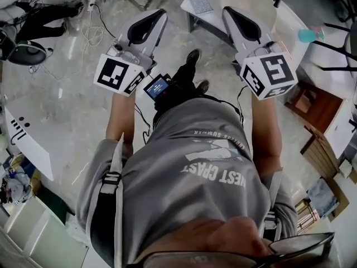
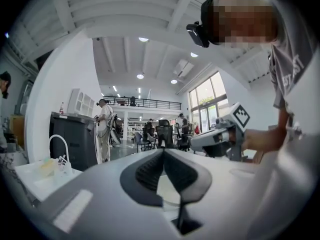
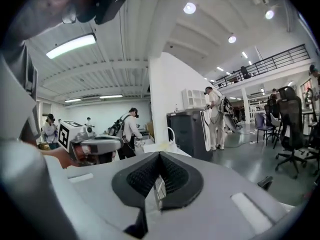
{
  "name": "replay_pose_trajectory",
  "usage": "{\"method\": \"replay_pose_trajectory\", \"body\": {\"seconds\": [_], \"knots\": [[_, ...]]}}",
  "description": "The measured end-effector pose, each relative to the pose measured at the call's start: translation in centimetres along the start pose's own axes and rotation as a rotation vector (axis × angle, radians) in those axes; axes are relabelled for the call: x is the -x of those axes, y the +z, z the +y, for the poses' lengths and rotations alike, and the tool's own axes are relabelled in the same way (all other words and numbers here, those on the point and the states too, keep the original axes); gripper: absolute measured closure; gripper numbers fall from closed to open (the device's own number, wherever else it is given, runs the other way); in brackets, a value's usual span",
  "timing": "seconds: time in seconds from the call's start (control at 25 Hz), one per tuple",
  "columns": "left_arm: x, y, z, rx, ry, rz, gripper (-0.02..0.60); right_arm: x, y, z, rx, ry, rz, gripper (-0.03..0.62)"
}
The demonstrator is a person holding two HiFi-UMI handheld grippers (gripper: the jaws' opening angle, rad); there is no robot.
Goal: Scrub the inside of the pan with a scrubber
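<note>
I cannot make out a pan or a scrubber for certain in any view. In the head view my left gripper (image 1: 159,13) and right gripper (image 1: 228,10) are held side by side at chest height, pointing forward over the floor. In the left gripper view the jaws of the left gripper (image 2: 162,151) meet at the tips with nothing between them. The right gripper (image 3: 159,154) is likewise shut and empty in its own view. Each gripper shows in the other's view: the right gripper (image 2: 220,136) and the left gripper (image 3: 95,146). A grey textured pad (image 1: 199,3) lies on a white table ahead.
The white table (image 1: 195,15) ahead carries a round pale basin shape (image 1: 251,1). A counter with a curved tap (image 2: 57,146) stands at the left. Another white table (image 1: 25,130) is at my left, wooden furniture (image 1: 315,108) at my right. People and office chairs (image 3: 292,129) stand farther off.
</note>
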State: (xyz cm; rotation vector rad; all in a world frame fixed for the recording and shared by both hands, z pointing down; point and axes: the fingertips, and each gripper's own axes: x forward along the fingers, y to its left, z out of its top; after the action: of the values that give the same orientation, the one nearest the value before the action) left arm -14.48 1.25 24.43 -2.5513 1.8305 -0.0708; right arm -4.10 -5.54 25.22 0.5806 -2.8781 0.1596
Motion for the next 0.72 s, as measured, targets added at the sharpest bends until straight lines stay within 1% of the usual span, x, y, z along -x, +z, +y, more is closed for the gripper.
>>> {"method": "replay_pose_trajectory", "body": {"seconds": [0.16,0.32,0.52,0.72], "knots": [[2.8,3.1,-4.1,-0.038,-0.006,-0.026,0.58,7.2,2.7,3.1,0.007,0.017,-0.067,0.594],[5.1,6.1,-7.3,-0.089,-0.039,-0.054,0.58,13.4,4.0,5.3,0.009,0.002,-0.122,0.594],[7.9,8.8,-9.8,-0.139,-0.095,-0.091,0.58,18.7,4.0,7.7,0.034,-0.084,-0.147,0.595],[10.3,8.5,-9.9,-0.131,-0.141,-0.088,0.58,20.3,3.4,9.8,0.022,-0.161,-0.143,0.595]]}}
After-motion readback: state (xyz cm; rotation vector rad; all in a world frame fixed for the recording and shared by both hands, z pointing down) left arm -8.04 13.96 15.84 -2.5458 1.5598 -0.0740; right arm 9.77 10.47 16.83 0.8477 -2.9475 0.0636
